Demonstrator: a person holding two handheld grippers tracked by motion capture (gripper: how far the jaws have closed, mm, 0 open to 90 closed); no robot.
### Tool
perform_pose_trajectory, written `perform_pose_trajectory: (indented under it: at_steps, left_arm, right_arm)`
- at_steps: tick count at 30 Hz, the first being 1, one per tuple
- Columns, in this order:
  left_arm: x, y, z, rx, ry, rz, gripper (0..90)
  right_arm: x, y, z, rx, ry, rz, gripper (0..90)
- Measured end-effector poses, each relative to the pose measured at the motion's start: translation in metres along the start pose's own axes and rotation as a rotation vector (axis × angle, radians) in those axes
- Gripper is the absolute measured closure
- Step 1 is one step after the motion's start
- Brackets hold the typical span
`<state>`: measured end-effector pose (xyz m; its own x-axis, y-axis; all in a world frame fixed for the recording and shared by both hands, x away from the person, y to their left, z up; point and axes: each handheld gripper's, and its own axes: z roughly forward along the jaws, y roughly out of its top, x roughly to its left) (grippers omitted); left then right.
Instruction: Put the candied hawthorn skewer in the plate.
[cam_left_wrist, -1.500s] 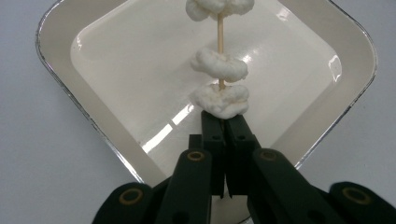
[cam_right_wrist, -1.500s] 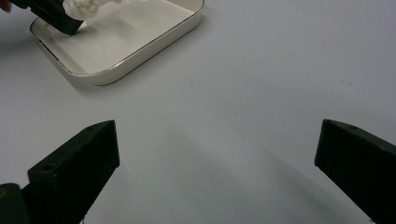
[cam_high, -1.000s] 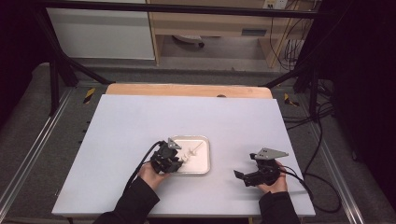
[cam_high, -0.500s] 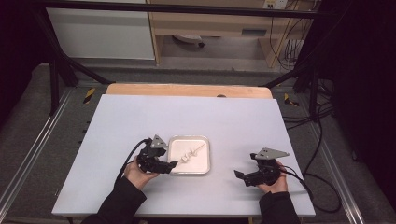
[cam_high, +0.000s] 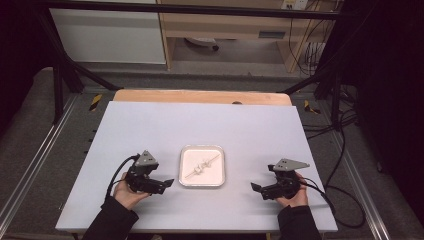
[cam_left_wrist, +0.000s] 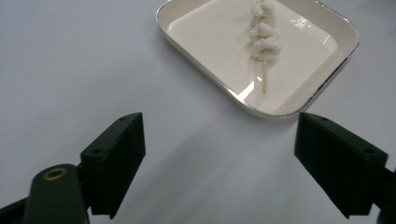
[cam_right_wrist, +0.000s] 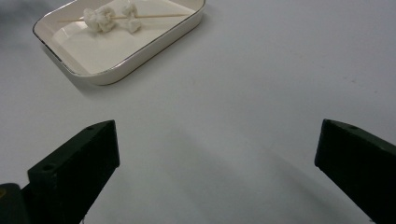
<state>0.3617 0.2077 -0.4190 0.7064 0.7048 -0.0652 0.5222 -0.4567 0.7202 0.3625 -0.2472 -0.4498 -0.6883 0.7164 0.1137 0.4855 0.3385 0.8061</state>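
Left gripper view: the left gripper (cam_left_wrist: 219, 163) has its black fingers (cam_left_wrist: 114, 161) spread wide and empty over the matte white table (cam_left_wrist: 70, 60). Just beyond them lies a glossy cream rectangular tray (cam_left_wrist: 299, 100) holding a skewer (cam_left_wrist: 264, 39) of lumpy white pieces, its thin wooden stick running lengthwise away from the fingers. The right gripper (cam_high: 265, 189), equally wide open and empty, sits farther from the tray.

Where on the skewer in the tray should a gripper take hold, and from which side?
Probably the bare wooden end of the skewer, below the white lumps, where the stick is thin and clear. It lies flat in the tray, so come from above with the left gripper, jaws straddling the stick, clear of the raised rim.
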Motion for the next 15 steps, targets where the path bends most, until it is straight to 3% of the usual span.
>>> perform_pose_trajectory:
  at_steps: [6, 15]
  left_arm:
    - [0.011, -0.022, -0.009, -0.017, 0.018, -0.004, 11.8]
    - [0.027, -0.051, -0.017, -0.048, 0.035, -0.049, 10.7]
  right_arm:
    - [-0.001, -0.001, -0.001, -0.005, 0.001, 0.005, 0.5]
    - [-0.001, -0.002, -0.001, -0.002, 0.004, 0.009, 0.5]
